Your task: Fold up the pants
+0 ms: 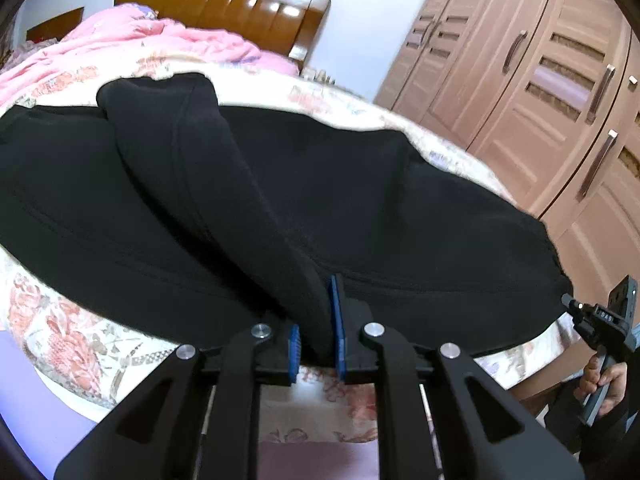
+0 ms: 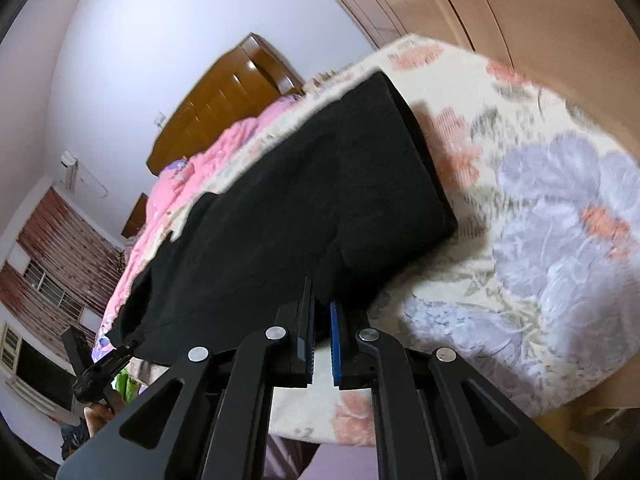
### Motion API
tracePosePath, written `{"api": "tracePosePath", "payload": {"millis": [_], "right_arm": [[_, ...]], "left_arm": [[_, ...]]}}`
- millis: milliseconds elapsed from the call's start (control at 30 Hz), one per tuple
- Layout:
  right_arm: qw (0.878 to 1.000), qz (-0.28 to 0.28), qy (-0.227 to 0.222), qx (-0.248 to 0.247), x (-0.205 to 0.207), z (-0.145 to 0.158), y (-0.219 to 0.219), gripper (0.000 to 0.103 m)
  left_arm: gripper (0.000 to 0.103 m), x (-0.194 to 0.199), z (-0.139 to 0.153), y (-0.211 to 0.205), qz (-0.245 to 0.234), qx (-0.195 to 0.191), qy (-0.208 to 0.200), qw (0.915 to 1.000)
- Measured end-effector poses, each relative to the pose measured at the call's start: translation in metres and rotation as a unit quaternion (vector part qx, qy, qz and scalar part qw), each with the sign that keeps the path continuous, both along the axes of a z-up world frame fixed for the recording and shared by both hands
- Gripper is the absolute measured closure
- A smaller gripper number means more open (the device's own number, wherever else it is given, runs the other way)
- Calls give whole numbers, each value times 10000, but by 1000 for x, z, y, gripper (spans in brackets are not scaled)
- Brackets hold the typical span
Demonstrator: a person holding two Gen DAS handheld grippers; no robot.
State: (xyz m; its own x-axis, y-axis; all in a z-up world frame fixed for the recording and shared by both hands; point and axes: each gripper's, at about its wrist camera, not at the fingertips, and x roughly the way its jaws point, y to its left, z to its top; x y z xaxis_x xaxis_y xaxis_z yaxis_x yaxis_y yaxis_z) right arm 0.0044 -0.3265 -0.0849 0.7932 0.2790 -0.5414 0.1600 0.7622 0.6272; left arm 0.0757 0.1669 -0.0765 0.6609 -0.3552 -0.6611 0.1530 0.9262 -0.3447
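Black pants (image 1: pixel 280 184) lie spread across the bed (image 1: pixel 60 320) on its floral sheet, a ridge of their cloth rising toward the left tongs (image 1: pixel 316 332), whose blue pads (image 1: pixel 338 320) are closed narrowly on that fold at the near hem. The right tongs (image 2: pixel 320 332), seen from their own camera, pinch the near edge of the pants between nearly closed pads. In the left view the right tongs' body bears small white characters, too small to read.
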Motion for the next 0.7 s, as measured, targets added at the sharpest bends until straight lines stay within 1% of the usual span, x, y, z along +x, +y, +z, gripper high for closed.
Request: {"api": "tracePosePath", "payload": {"millis": [67, 100, 133, 167, 200, 233, 267, 333, 367, 400, 433, 467, 533, 600, 633, 700], "right_arm": [[10000, -16, -19, 87, 0, -3, -1, 96], [9999, -1, 2, 139, 0, -2, -2, 92], [9999, 39, 12, 137, -1, 1, -3, 85], [9999, 50, 25, 90, -3, 5, -3, 82], [10000, 50, 10, 82, -5, 8, -5, 73], [9999, 47, -27, 113, -8, 11, -5, 64], [9998, 71, -116, 168, -11, 15, -4, 62], [9993, 231, -245, 167, -12, 20, 5, 61], [9991, 320, -250, 156, -11, 21, 10, 61], [9986, 426, -247, 210, -8, 20, 16, 61], [9982, 469, -234, 307, -5, 18, 19, 61], [9976, 511, -198, 424, -1, 15, 22, 61], [9959, 632, -100, 637, 6, 6, 30, 62], [9926, 852, -148, 851, 8, 2, 42, 63], [9914, 960, -175, 874, 10, 1, 50, 64], [9903, 1083, -227, 839, 13, 1, 63, 65]], "left_arm": [[88, -1, -3, 3, 47, -96, -28, 9999], [88, -2, -1, 2, 26, -87, -10, 10000], [82, -2, 0, 2, 1, -72, 11, 10000], [63, -3, 5, 2, 30, -40, 22, 10000], [47, -6, 8, 2, 115, 17, -25, 9999], [27, -14, 17, 3, 343, 169, -240, 9990], [26, -21, 23, 3, 432, 206, -452, 9978], [26, -36, 38, 0, 453, 192, -846, 9952], [24, -41, 44, -7, 349, 152, -990, 9944], [22, -44, 49, -18, 126, 109, -1067, 9941], [19, -44, 51, -28, -79, 114, -1075, 9941], [19, -42, 52, -47, -408, 187, -1053, 9934], [19, -37, 51, -75, -842, 273, -1021, 9908], [19, -24, 45, -105, -1312, 235, -897, 9870], [19, -17, 41, -117, -1460, 242, -820, 9856], [19, -2, 33, -136, -1612, 257, -664, 9844]]}}
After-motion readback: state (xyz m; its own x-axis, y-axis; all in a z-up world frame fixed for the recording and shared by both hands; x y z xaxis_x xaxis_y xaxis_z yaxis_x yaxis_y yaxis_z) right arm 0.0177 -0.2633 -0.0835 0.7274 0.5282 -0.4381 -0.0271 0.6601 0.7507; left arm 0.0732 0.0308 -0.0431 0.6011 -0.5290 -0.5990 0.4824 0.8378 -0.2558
